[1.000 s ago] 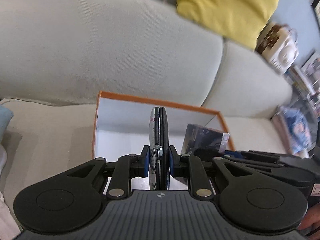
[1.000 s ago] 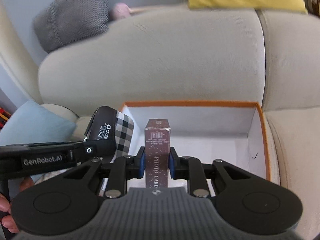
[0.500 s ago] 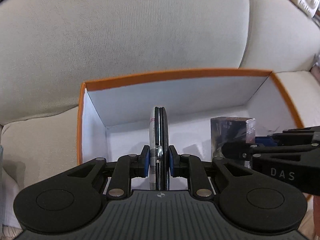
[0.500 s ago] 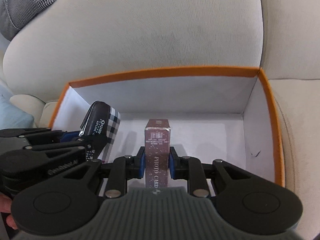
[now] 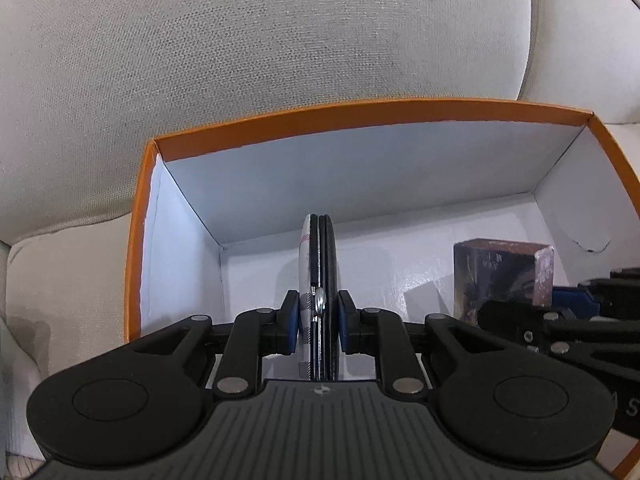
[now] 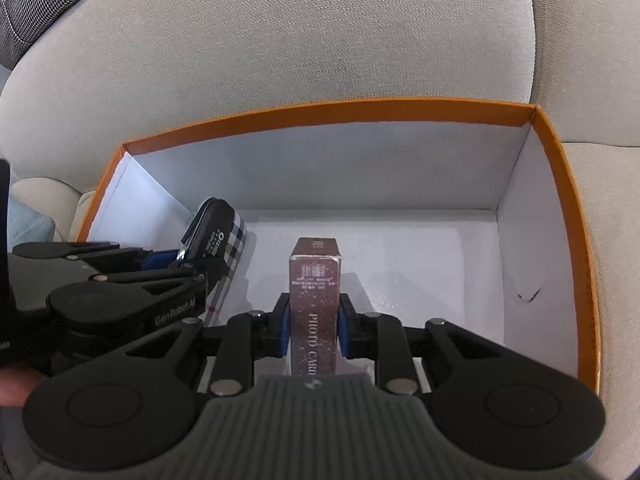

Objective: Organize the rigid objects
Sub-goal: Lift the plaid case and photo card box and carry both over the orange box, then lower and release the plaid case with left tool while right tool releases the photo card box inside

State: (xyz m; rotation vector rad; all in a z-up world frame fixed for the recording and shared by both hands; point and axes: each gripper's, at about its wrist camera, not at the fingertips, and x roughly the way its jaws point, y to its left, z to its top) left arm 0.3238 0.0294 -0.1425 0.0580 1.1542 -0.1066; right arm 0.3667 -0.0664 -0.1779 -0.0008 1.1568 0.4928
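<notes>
Right wrist: right gripper (image 6: 312, 330) clamps card box (image 6: 315, 304); left gripper (image 5: 319, 316) clamps case (image 5: 318, 280).

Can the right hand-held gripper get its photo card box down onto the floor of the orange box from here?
Probably yes. The right hand-held gripper holds the photo card box inside the orange box, over bare white floor; the plaid case sits off to the left.

A cardboard box (image 5: 360, 118) with a matt orange rim is seen against coarse woven sofa cloth (image 5: 260, 40). A glossy speckled card packet (image 6: 315, 292) is gripped by matt black plastic.
</notes>
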